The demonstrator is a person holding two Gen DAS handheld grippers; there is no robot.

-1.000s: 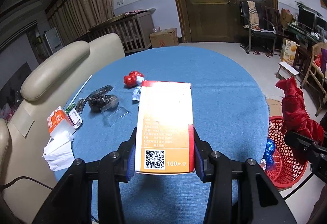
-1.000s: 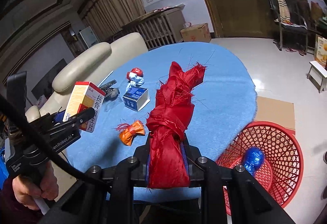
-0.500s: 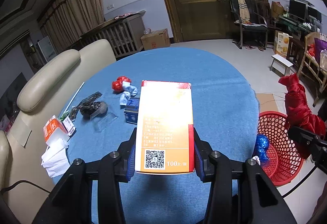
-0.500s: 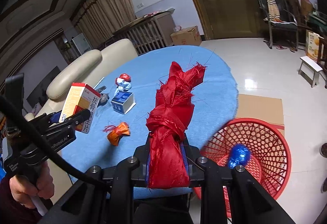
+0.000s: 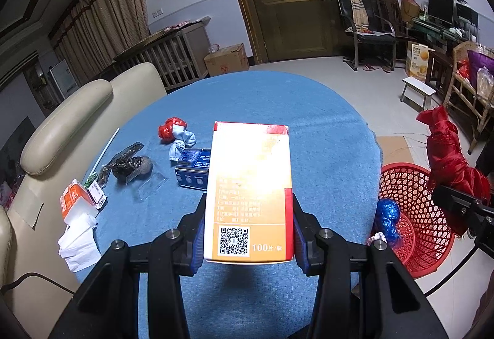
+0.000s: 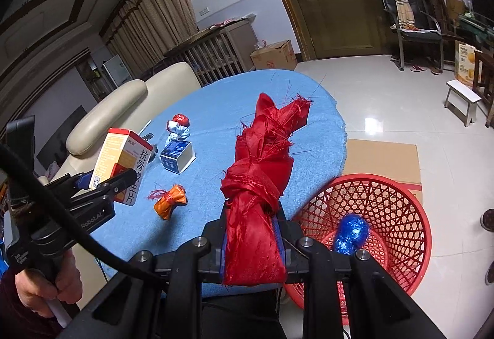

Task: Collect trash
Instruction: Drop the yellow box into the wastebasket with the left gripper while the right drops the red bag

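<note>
Left gripper (image 5: 248, 234): clamped on an orange medicine box (image 5: 248, 190), held above the near part of the blue table (image 5: 324, 147).
Right gripper (image 6: 253, 249): closed around a knotted red cloth bundle (image 6: 259, 184), at the table's right edge.
Red basket (image 6: 398, 215): on the floor right of the table, a blue foil wad (image 6: 352, 232) inside.
Table: an orange wrapper (image 6: 169, 200) and a blue box (image 6: 177, 155) lie on it.
</note>
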